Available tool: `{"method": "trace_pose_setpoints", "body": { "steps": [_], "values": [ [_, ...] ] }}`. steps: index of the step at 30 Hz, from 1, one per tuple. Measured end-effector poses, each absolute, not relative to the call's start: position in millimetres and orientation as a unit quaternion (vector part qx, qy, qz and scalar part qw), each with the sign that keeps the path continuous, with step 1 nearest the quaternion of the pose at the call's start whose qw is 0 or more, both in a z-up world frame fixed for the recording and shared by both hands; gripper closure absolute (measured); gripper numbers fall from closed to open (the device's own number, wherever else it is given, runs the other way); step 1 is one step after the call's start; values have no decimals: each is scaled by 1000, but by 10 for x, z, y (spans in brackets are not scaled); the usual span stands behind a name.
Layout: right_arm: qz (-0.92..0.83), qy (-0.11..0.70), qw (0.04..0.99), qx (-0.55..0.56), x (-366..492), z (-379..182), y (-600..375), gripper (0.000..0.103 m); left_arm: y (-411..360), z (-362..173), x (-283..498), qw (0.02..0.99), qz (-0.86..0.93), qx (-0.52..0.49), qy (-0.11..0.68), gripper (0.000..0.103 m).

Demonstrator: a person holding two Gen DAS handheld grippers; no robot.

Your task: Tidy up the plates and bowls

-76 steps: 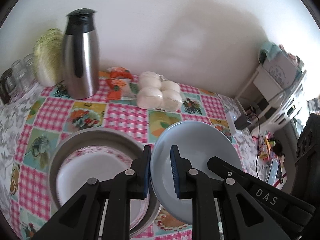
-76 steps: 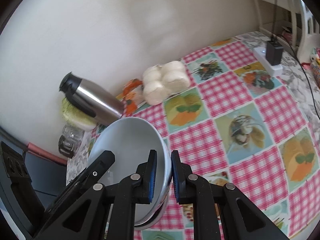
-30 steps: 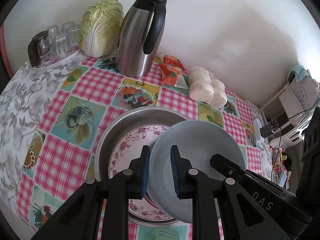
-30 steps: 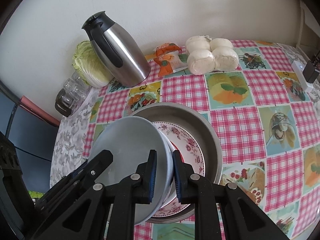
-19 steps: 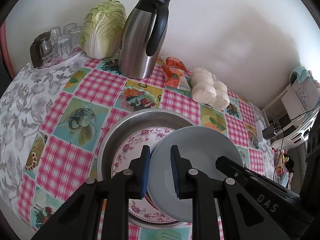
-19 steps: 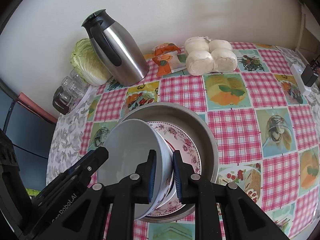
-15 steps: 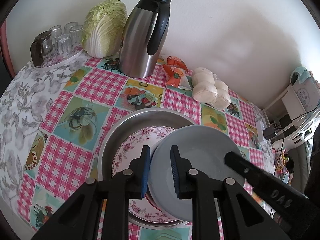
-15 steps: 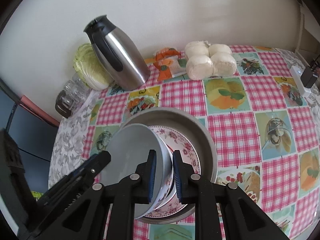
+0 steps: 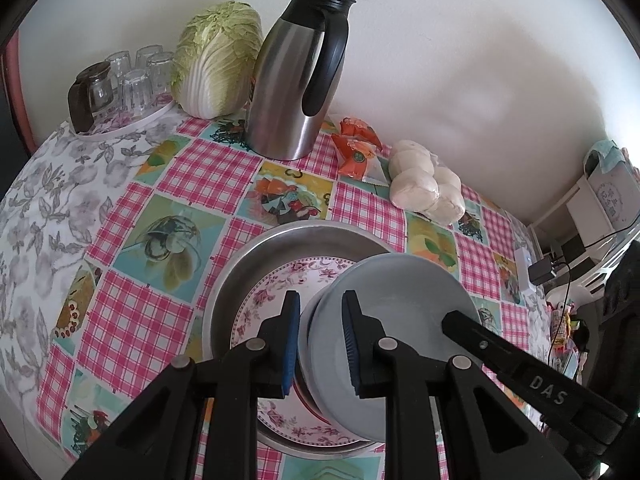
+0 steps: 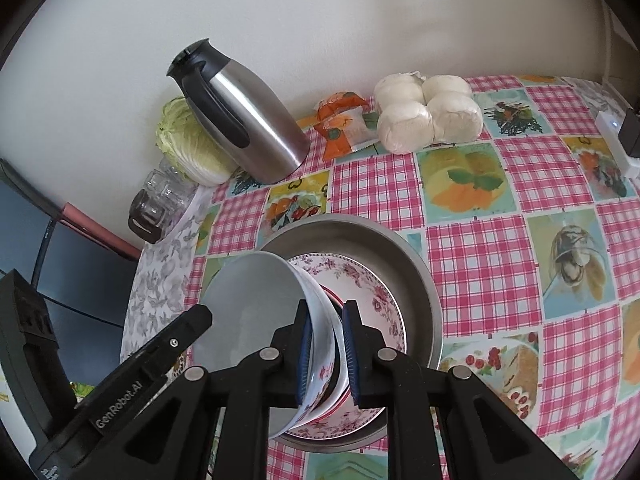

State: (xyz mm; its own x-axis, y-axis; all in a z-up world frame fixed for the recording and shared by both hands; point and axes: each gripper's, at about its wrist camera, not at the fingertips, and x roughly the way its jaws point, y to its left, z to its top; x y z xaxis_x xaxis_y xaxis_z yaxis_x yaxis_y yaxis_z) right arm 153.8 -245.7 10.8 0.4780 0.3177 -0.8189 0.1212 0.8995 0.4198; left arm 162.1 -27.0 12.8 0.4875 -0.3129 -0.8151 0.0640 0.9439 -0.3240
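Observation:
A stack of bowls with a pale blue-grey inside [image 9: 396, 316] [image 10: 256, 300] sits on a floral pink plate [image 9: 276, 292] [image 10: 368, 300] inside a round metal basin [image 9: 304, 236] [image 10: 400, 248]. My left gripper [image 9: 320, 340] straddles the left rim of the stack, its jaws slightly parted and the left pad off the rim. My right gripper [image 10: 325, 350] is shut on the right rim, where the bowls' floral and red outsides show. Each gripper's black body shows across the bowl in the other view.
A steel thermos jug [image 9: 296, 80] [image 10: 240, 120], a cabbage [image 9: 216, 60], glasses on a tray [image 9: 120, 84], orange packets [image 9: 356, 152] and bagged white buns [image 9: 424, 188] [image 10: 428, 116] stand along the wall. A charger [image 10: 624, 140] lies at the right edge.
The bowl stack came down from the right into the basin onto the floral plate. In the last half second the left gripper's jaws opened slightly around the rim.

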Motion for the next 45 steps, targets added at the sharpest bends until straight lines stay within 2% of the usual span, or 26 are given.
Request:
{"method": "trace_pose_setpoints", "body": {
  "steps": [5,7,9,13,15,19,21,23,27,31,34,45],
  "values": [
    [59,517,825,221,1552,38,-2462,87,-278,130,1616,853,-110,-125,494,80],
    [56,518,826,216,1548,55,-2453,83,-271,140,1605,854,-109,-125,494,73],
    [54,518,826,216,1537,75,-2455,83,-257,158,1591,855,-107,-124,491,59],
    [50,516,830,204,1507,135,-2447,83,-209,203,1558,859,-102,-124,486,47],
    [48,518,832,192,1489,165,-2426,65,-176,221,1534,860,-100,-126,484,41],
    [42,510,841,179,1426,244,-2410,55,-94,258,1478,865,-89,-127,478,32],
    [41,506,843,176,1397,270,-2408,39,-51,276,1445,868,-82,-124,474,23],
    [39,502,846,174,1366,288,-2408,27,-14,288,1408,873,-73,-114,469,17],
    [30,497,850,170,1291,289,-2414,1,50,269,1321,879,-60,-89,464,16],
    [27,486,859,160,1198,316,-2393,0,107,237,1227,885,-57,-76,456,15],
    [24,479,864,152,1127,344,-2374,0,156,220,1142,890,-60,-74,447,4],
    [14,464,880,103,682,268,-2268,0,312,-71,869,889,-78,-70,446,3]
  ]
}}
